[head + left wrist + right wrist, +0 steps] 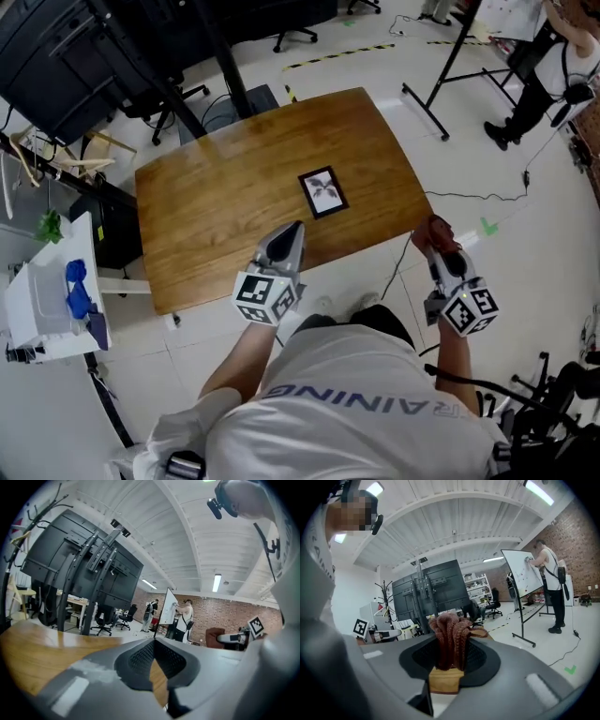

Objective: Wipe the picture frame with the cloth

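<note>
A small black picture frame (322,192) with a leaf print lies flat near the middle of the brown wooden table (216,206). My right gripper (435,236) hovers off the table's near right corner, shut on a reddish-brown cloth (451,638) that bunches up between its jaws; the cloth (438,231) also shows in the head view. My left gripper (292,232) hangs over the table's near edge, below and left of the frame, shut with nothing between its jaws (154,641). The frame is out of sight in both gripper views.
A white cart (52,291) with blue items stands at the left. Dark screens on stands (84,56) and office chairs sit beyond the table. A whiteboard stand (450,66) and a person (553,66) are at the far right. A cable runs across the floor.
</note>
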Demonstrator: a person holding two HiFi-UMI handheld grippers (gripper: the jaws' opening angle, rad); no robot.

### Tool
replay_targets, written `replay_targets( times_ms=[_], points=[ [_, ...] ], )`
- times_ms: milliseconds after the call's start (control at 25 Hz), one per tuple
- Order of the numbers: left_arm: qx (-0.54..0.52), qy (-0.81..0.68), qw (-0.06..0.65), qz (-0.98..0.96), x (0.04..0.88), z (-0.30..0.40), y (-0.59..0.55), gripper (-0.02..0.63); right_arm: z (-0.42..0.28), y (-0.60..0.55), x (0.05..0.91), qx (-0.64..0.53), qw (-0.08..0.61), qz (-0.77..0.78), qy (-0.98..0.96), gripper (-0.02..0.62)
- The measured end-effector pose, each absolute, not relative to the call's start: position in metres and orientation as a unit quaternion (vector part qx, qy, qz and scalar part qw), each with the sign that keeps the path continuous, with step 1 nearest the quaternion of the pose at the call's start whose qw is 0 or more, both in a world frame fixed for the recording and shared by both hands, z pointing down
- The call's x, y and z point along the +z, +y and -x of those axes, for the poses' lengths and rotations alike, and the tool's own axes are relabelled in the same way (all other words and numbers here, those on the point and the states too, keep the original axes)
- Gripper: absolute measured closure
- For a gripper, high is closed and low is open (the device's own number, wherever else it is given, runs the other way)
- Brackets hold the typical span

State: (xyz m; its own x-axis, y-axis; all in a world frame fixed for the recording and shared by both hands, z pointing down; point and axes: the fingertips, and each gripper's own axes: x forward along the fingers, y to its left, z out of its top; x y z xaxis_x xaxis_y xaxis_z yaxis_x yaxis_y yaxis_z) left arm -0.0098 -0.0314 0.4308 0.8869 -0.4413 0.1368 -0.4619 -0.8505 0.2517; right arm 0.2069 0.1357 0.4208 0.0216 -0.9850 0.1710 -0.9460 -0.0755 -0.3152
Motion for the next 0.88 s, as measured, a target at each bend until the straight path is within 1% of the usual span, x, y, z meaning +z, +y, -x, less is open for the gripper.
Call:
replay_targets(
  times_ms=[160,400,680,880],
  points=[
    [0.034,-0.282,0.159,-0.946,0.438,0.029,-0.055,0.600,-0.202,0.079,0.417,-0.179,0.038,0.671,0.718,0.479],
    [0.029,-0.353,0.164,-0.921,0.441,0.040,-0.089,0.600,-0.195,-0.011,0.418,-0.182,0.030,0.591,0.785,0.479],
    [0.051,-0.410,0.170,-0.895,0.452,0.003,-0.122,0.600,-0.227,-0.081,0.425,-0.202,0.034,0.514,0.833,0.479],
    [0.070,-0.425,0.190,-0.882,0.467,-0.018,-0.128,0.600,-0.244,-0.117,0.449,-0.238,0.014,0.485,0.841,0.479]
  ],
)
